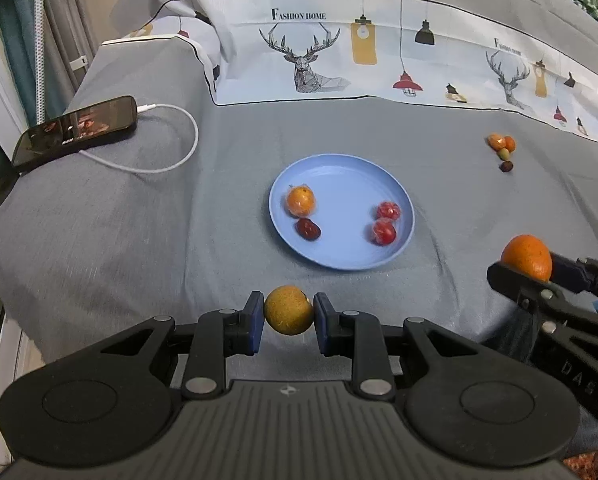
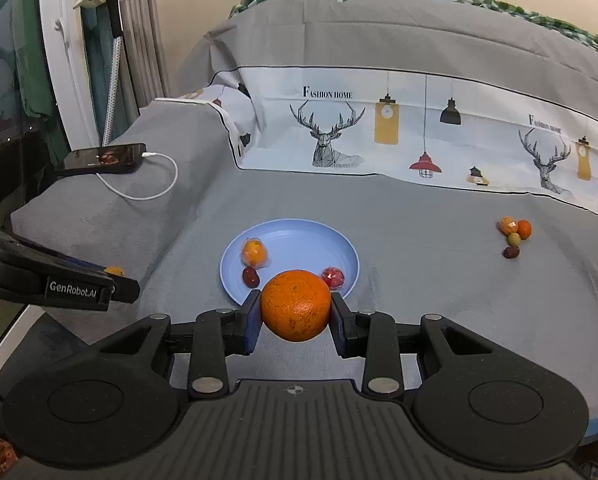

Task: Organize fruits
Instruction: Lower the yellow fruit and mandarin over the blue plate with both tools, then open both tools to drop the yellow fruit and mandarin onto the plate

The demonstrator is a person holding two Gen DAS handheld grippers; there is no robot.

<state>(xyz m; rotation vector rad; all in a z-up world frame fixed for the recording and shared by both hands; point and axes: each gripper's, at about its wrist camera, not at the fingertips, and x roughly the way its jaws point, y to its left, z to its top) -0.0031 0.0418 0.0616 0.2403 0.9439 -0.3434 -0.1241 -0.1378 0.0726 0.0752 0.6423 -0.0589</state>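
Two fruits are in the air short of the plate (image 1: 341, 258), presumably bound for it: the left gripper (image 1: 289, 316) is clamped on a yellow fruit (image 1: 289, 310), the right gripper (image 2: 296, 312) on an orange (image 2: 296, 305). Four fruits sit on the plate: one orange one, one dark, two red. Four more cluster (image 1: 503, 150) well right of it.

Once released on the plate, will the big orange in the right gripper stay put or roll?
Likely rolls a bit: the big orange is round and the blue plate looks smooth. The raised rim should probably stop it. It may nudge the wrapped red fruit close by.
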